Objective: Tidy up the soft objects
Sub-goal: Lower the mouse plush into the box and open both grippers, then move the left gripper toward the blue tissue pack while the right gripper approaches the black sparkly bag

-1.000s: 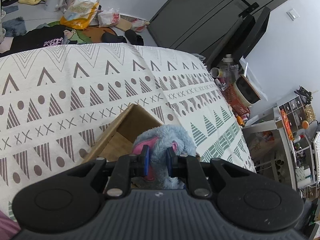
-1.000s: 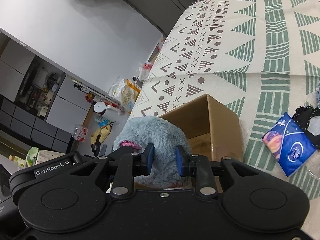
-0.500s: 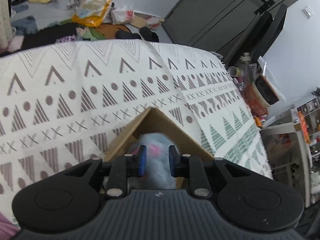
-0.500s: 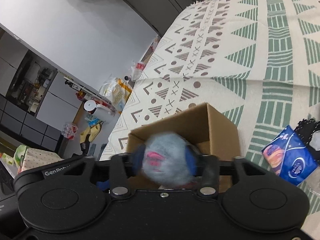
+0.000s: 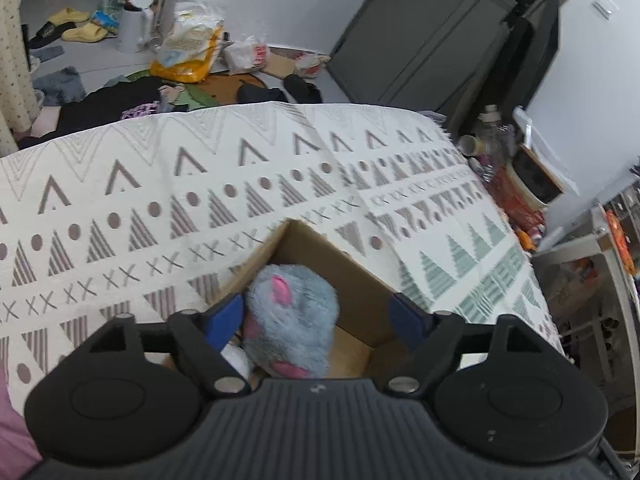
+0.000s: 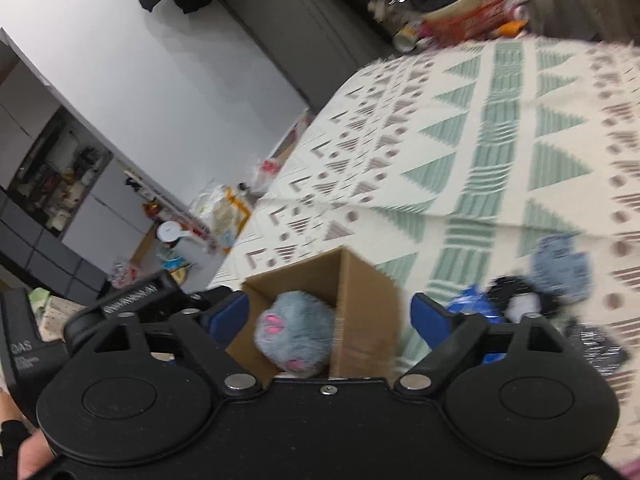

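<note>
The bed (image 5: 168,184) is covered by a cream patterned blanket (image 6: 500,128). An open cardboard box (image 5: 320,256) stands on it, lower centre of frame. In the right wrist view, a blue packet (image 6: 474,306) and blurred dark and blue cloth items (image 6: 560,264) lie right of the box.

one grey-blue plush toy (image 5: 294,312) in one cardboard box (image 5: 340,264); one blue packet (image 6: 474,306) to its right; two yellow slippers (image 5: 78,24) on the far floor.

No legible text anywhere.
</note>
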Motion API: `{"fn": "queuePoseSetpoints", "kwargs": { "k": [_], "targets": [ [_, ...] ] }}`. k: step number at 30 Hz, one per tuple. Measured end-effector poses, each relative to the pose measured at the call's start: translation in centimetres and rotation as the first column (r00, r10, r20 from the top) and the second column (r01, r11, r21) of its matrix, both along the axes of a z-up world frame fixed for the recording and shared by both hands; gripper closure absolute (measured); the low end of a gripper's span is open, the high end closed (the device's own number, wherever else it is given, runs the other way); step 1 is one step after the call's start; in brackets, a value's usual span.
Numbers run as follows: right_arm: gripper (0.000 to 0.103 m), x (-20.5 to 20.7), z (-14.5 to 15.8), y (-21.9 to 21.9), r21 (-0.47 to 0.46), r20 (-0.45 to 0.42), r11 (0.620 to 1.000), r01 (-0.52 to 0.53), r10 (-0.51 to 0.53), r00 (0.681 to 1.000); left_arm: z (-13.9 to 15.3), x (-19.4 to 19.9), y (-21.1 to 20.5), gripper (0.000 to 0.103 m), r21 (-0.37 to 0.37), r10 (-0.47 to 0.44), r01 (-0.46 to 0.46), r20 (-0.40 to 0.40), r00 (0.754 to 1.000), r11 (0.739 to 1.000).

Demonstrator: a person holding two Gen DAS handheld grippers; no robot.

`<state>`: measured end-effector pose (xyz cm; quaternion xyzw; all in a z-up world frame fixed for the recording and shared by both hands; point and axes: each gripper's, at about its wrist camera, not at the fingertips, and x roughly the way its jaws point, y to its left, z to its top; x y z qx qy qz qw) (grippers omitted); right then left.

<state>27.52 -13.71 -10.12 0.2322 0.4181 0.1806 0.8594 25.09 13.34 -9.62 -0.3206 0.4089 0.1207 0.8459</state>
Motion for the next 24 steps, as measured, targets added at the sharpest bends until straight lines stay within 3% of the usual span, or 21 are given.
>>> {"fn": "queuePoseSetpoints", "kwargs": {
  "k": [5, 9, 18, 24],
  "targets": [
    [0.001, -1.5, 0.6, -3.2, -0.047, 0.021, 0.997, 0.059, -0.059, 0.998, 0.9, -0.4, -2.6, 0.015, 0.049, -0.079, 0.079, 0.009, 0.997, 0.996],
    [0.0, -2.4, 0.6, -5.4, -0.065, 0.019, 0.993, 0.101, -0.1, 0.995, 1.4, -1.0, -4.5, 0.015, 0.09, -0.118, 0.116, 0.024, 0.993, 0.989],
    [0.0, -4.4, 0.7, -10.0, -0.095, 0.013, 0.981, 0.171, -0.17, 0.985, 1.9, -2.2, -8.1, 0.015, 0.079, -0.24, 0.238, 0.027, 0.97, 0.968],
    [0.0, -5.3, 0.3, -12.4, -0.1, -0.007, 0.977, 0.189, -0.191, 0.982, 2.1, -2.7, -10.6, 0.015, 0.15, -0.317, 0.31, 0.02, 0.948, 0.939]
  ]
}}
